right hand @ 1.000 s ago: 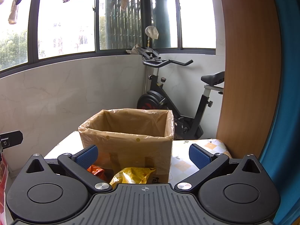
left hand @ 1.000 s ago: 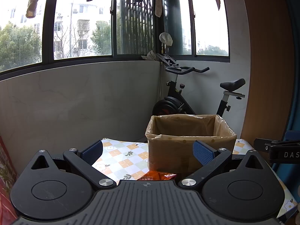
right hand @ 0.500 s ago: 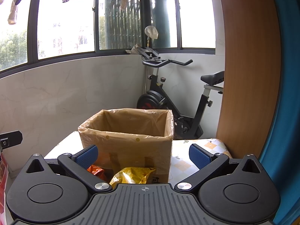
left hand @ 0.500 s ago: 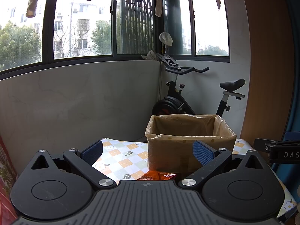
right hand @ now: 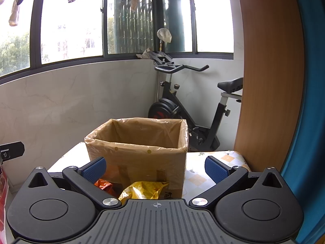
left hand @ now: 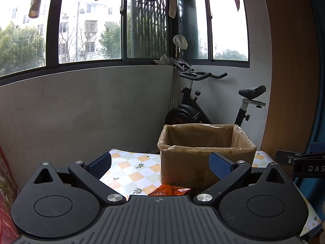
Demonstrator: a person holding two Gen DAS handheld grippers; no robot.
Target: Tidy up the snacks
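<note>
right hand-held gripper (right hand: 155,167) hovering spread wide, gripping nothing | yellow snack bag (right hand: 143,190) lying at 6 o'clock, touching box (right hand: 138,154) | left hand-held gripper (left hand: 160,165) also spread; orange snack (left hand: 170,190) below | probably dipping low, pinching crinkly top, lifting over rim

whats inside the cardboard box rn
Only the clear plastic liner draped over the rim of the cardboard box shows. The box floor is hidden by the front wall, so contents cannot be told. The yellow snack bag and orange snack bag lie outside, in front.
</note>
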